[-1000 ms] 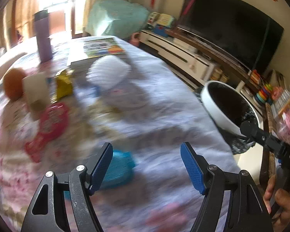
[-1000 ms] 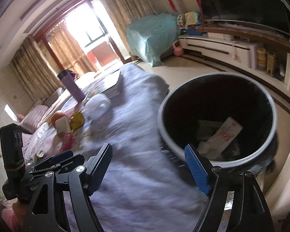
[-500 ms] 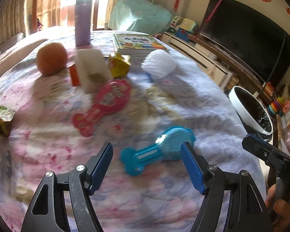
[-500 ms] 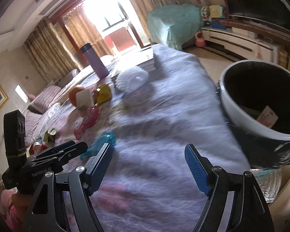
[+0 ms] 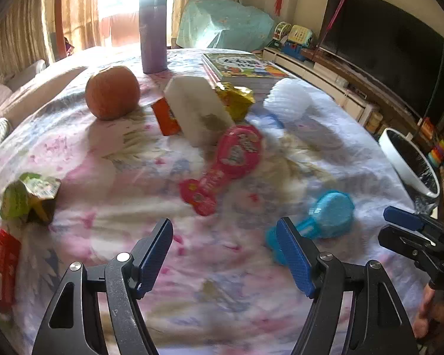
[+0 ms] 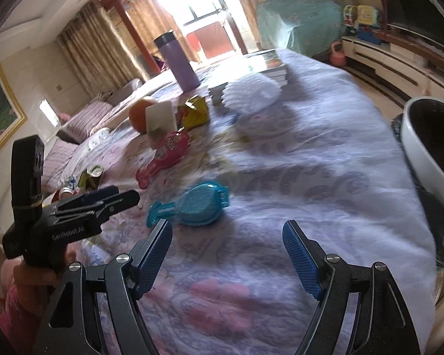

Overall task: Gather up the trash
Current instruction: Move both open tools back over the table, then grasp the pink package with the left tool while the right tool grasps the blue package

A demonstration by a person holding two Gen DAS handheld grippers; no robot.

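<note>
Lettering: your left gripper body read "GenRobot.AI".
Jaws: your left gripper and right gripper stood apart, nothing between.
Packaging: print on pink toy was unreadable.

Both tools off the bin — now over the tablecloth

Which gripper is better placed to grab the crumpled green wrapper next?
Left, probably. The green wrapper lies at the left edge of its view, near the left gripper, whose jaws are open and empty. The right gripper is also open but sits toward the bin side, farther off.
</note>
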